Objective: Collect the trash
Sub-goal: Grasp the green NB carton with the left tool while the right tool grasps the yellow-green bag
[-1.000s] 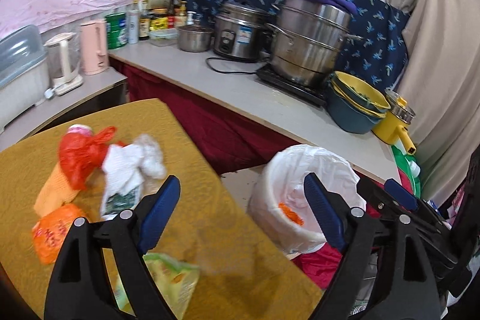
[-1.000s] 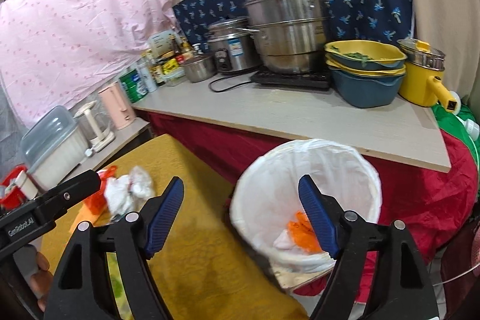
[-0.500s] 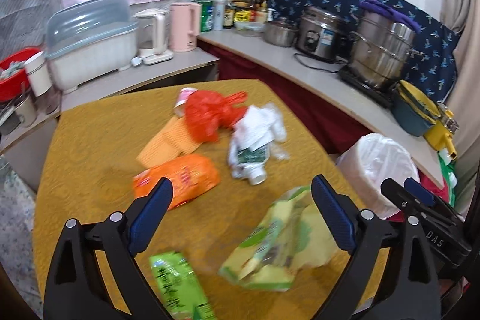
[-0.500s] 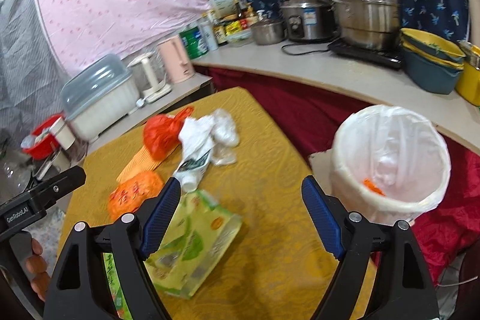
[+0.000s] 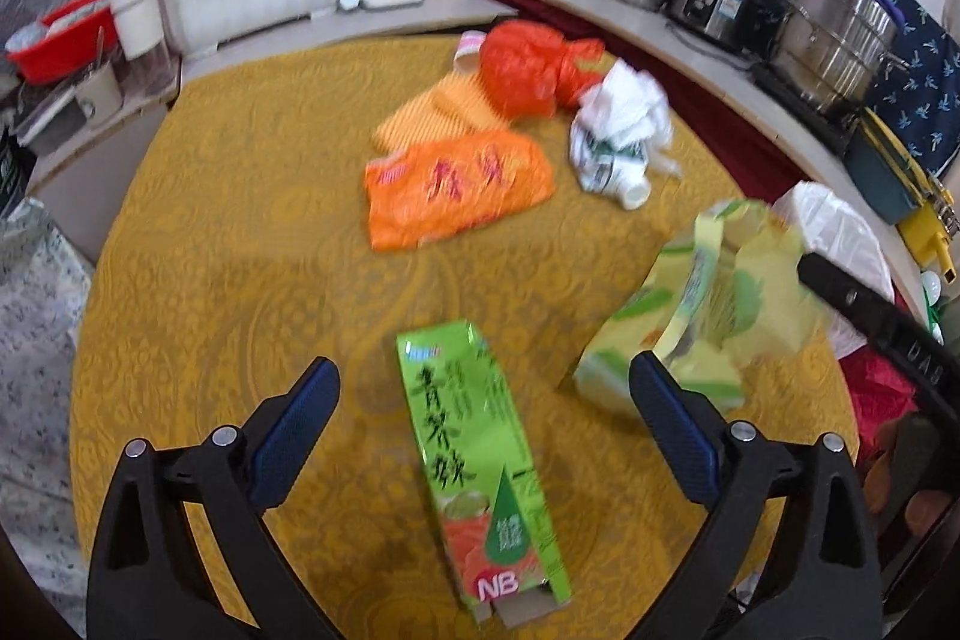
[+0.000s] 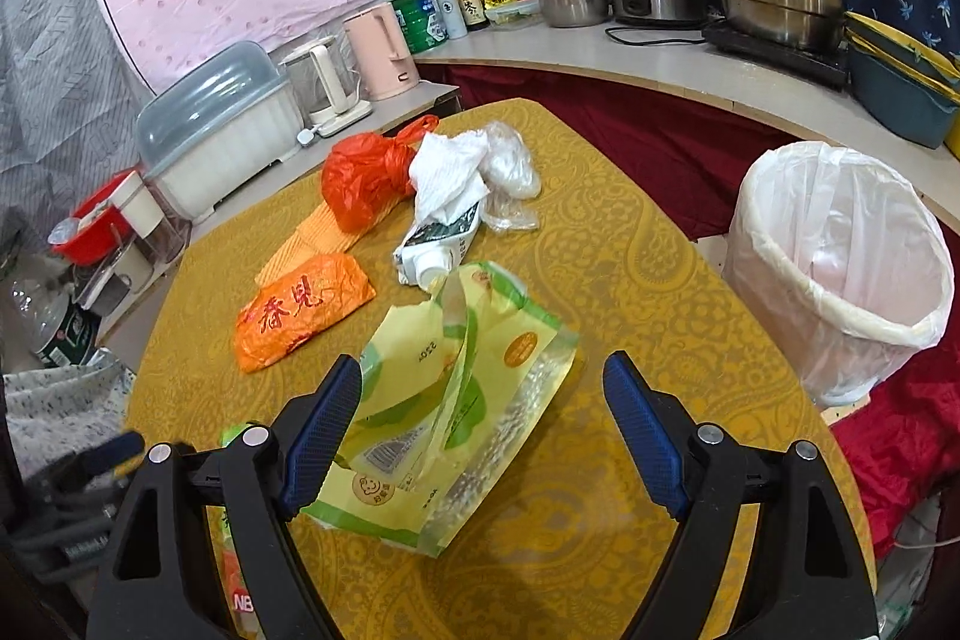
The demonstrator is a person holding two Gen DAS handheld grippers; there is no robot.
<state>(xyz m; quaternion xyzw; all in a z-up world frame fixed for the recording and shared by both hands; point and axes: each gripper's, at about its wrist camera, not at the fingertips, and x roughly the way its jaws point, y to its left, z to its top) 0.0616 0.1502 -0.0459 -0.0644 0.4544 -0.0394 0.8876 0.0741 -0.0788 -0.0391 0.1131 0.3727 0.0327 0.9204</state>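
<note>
Both open grippers have swung from the lined bin (image 6: pixel 840 274) to the table's litter: left gripper (image 5: pixel 480 436) over a green carton (image 5: pixel 480 460), right gripper (image 6: pixel 483 436) over a yellow-green pouch (image 6: pixel 456 400).

On table: 1 green carton (image 5: pixel 480 454), 1 yellow-green pouch (image 6: pixel 456 400), 1 orange packet (image 6: pixel 300 310), 1 red bag (image 6: pixel 366 178), 1 tissue wad (image 6: pixel 450 172). 1 bin (image 6: pixel 840 274) at 3 o'clock.

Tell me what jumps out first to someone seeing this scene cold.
The litter strewn over the yellow table: a green carton lying flat between the open fingers of the left tool, and a torn yellow-green pouch in front of the open right tool. Farther back lie an orange packet and a red plastic bag. A white-lined bin stands off the table's right edge.
</note>
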